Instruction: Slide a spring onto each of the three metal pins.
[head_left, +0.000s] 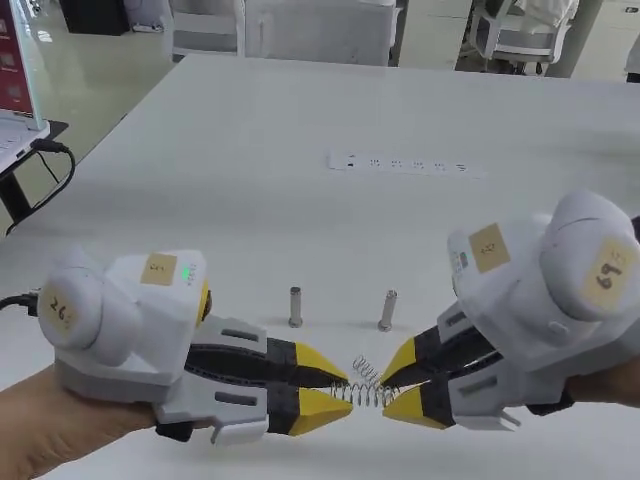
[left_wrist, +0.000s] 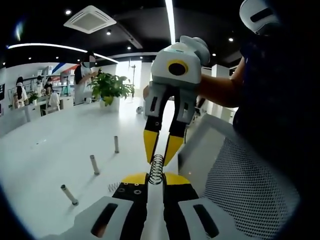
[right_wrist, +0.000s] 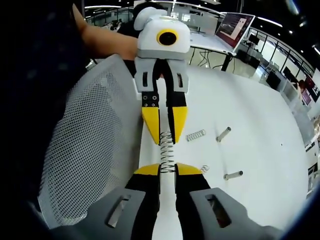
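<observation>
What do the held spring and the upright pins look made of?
Spring: thin wire, probably steel, bright silvery with glints along the coils. Pins: solid metal, likely steel or aluminium, duller grey satin finish with a soft highlight down the side.

A long white table (head_left: 300, 130) carries a white power strip (head_left: 400, 163). Beyond it are a glossy pale floor (head_left: 100, 70) and an office chair (head_left: 520, 30). A strip light (left_wrist: 170, 15) and an air vent (left_wrist: 90, 19) sit in the dark ceiling above a potted plant (left_wrist: 110, 87).
</observation>
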